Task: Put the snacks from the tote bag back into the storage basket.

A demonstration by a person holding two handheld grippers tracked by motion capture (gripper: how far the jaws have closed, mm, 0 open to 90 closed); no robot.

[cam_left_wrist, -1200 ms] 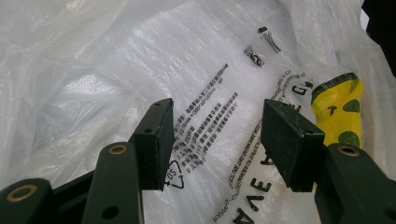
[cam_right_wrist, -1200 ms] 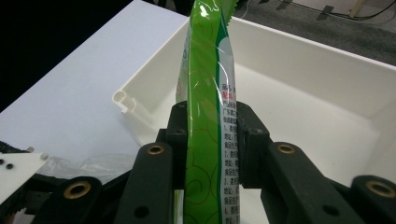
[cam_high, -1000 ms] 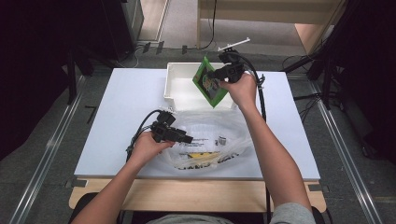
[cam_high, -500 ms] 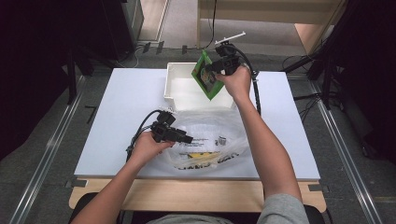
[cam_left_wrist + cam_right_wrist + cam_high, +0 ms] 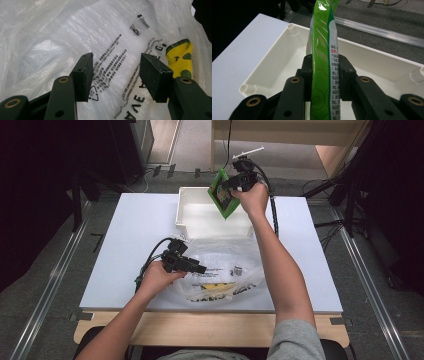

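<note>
The right tool (image 5: 231,184) is clamped on one green plastic snack packet (image 5: 223,195), which stands on edge between its jaws, above the far right part of the single white rectangular plastic bin (image 5: 186,205) at the far edge of the white counter (image 5: 125,245). The right gripper view shows printed text down the packet's white strip and the bin's bare floor beneath. The left tool (image 5: 192,266) stands with jaws apart, gripping nothing, over one crumpled clear plastic bag (image 5: 225,260) near the counter's near edge. The left gripper view shows a yellow packet (image 5: 180,58) with green spots inside that bag.
</note>
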